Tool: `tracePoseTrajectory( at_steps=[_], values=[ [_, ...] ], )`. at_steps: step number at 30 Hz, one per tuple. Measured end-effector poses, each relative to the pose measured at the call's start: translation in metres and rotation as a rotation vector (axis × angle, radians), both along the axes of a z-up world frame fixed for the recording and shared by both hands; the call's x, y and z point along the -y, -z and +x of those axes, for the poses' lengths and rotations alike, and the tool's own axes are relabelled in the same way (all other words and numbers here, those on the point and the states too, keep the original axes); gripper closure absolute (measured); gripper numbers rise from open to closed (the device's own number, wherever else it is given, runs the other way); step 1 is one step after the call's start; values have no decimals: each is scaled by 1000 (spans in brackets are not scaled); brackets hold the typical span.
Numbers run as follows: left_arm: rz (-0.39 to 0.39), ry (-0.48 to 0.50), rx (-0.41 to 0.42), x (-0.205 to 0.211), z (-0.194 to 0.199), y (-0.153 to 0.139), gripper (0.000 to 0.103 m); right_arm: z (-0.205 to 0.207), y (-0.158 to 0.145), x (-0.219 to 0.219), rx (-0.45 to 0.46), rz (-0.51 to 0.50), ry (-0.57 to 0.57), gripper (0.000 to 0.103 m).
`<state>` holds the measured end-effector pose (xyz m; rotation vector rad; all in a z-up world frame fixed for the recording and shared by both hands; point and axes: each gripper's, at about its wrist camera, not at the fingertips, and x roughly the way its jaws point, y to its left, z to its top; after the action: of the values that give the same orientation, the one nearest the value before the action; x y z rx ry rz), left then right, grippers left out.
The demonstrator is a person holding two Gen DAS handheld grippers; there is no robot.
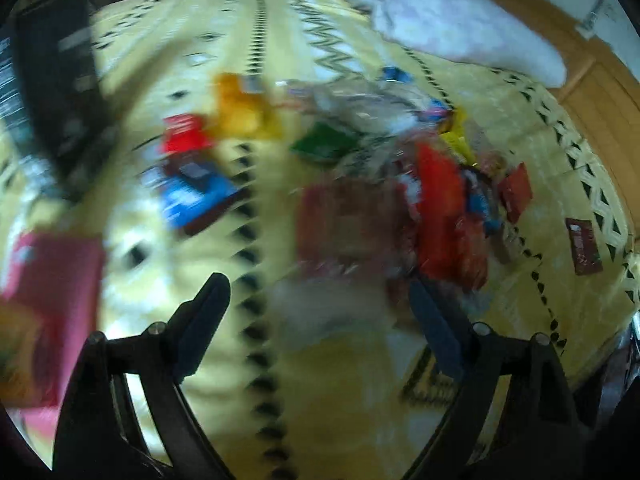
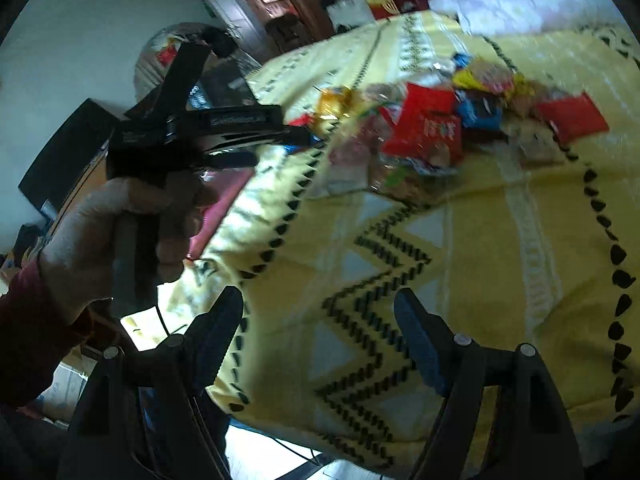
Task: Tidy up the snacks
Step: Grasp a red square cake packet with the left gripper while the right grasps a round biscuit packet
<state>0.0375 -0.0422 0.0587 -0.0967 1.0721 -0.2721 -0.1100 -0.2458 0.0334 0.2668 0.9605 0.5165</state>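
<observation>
Gaping empty, both tools [image 1: 320, 300] [image 2: 320, 312] hover short of the snack pile [image 1: 420, 184].

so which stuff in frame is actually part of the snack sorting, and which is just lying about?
Job:
- snack pile
- red packet
- blue packet
- green packet
- left hand-held gripper, open, empty
- right hand-held gripper, open, empty

Lying about:
- yellow patterned blanket
- white pillow
- pink box, role unclear

I count two hand-held grippers, left [image 1: 316, 300] and right [image 2: 318, 312], one bed [image 2: 480, 260], and one blurred snack pile [image 2: 440, 128], number uncertain.
</observation>
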Motion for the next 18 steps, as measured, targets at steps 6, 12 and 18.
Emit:
tracePoseTrajectory(
  at_steps=[6,12,18],
  values=[
    [-2,-21,-30,14,40,30,22,15,14,17,-49,-9,23,22],
    [33,-28,-14,0,25,24,48,19,12,28,-60,-2,44,22],
    [70,-37,41,-33,-31,2,48,61,-8,65,-43,-71,120,24]
  ],
)
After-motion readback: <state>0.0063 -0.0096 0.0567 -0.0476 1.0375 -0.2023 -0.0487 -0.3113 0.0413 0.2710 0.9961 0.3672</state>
